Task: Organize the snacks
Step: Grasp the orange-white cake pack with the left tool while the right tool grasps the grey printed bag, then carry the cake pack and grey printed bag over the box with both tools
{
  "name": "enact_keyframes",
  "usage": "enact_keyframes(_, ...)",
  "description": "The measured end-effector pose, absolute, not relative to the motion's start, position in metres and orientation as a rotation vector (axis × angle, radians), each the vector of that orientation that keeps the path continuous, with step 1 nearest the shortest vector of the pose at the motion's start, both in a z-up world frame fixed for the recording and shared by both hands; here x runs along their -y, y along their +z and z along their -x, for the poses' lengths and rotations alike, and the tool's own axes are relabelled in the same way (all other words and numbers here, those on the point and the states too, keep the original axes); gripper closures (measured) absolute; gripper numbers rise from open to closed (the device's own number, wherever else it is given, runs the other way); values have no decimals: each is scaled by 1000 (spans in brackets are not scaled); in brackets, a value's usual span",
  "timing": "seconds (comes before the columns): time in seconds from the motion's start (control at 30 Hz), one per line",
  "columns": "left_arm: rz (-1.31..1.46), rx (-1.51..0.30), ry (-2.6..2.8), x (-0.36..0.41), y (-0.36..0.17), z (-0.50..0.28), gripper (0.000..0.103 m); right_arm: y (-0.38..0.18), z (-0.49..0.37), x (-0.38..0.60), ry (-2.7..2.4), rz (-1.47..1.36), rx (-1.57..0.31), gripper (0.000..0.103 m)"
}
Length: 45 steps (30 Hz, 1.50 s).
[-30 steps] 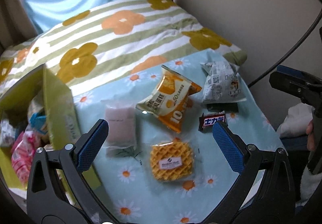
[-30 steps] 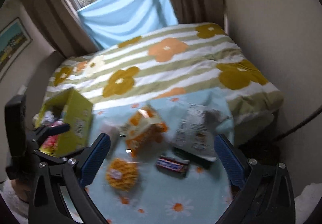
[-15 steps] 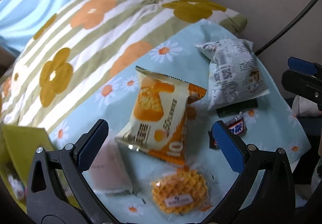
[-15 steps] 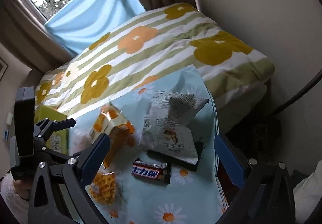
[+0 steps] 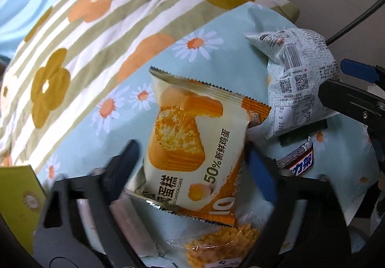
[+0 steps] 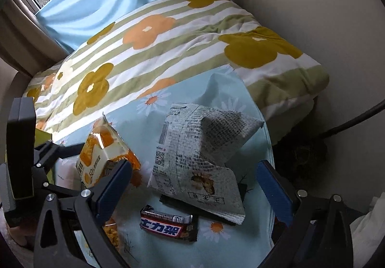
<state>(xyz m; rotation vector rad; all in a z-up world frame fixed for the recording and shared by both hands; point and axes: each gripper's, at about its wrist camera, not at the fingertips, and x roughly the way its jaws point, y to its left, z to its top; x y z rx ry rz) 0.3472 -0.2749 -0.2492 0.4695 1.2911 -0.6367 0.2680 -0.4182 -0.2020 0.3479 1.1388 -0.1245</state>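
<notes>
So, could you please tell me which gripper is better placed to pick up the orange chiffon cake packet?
Left. The left gripper already straddles the chiffon cake packet, its jaws closing on either side. The right gripper hangs open over the grey-printed snack bag instead.

Bed (image 6: 284,90): striped floral quilt (image 6: 168,46) and daisy cloth (image 6: 240,244) on it. On the cloth: cake pack (image 5: 192,147), grey bag (image 6: 192,162), chocolate bar (image 6: 166,223), waffle (image 5: 216,248), yellow box (image 5: 16,198).

Snacks crowd daisy cloth (image 6: 240,248), open striped quilt (image 6: 168,51) behind, wall (image 6: 312,3) right
</notes>
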Motion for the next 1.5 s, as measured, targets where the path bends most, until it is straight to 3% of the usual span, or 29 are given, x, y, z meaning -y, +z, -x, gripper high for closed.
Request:
enact_keyframes(0.3,-424,-1265,-622,263,-245,-345,38,-213,-280,414,-132,-333,-1157,1)
enact_keyframes(0.6,-337,-1246,-606,249,-235,-342,40,-224,-294,406,-144,-288,-1186,4)
enact_keyframes(0.8,-292,-1237,-599,244,-226,-342,40,-237,-297,406,-141,-290,-1220,28)
enact_keyframes(0.97,-273,-1222,-588,239,-217,-341,40,-235,-293,408,-134,-307,-1212,36)
enact_keyframes(1.5,-185,-1054,-520,213,-121,-306,40,-126,-251,400,-55,-279,-993,37)
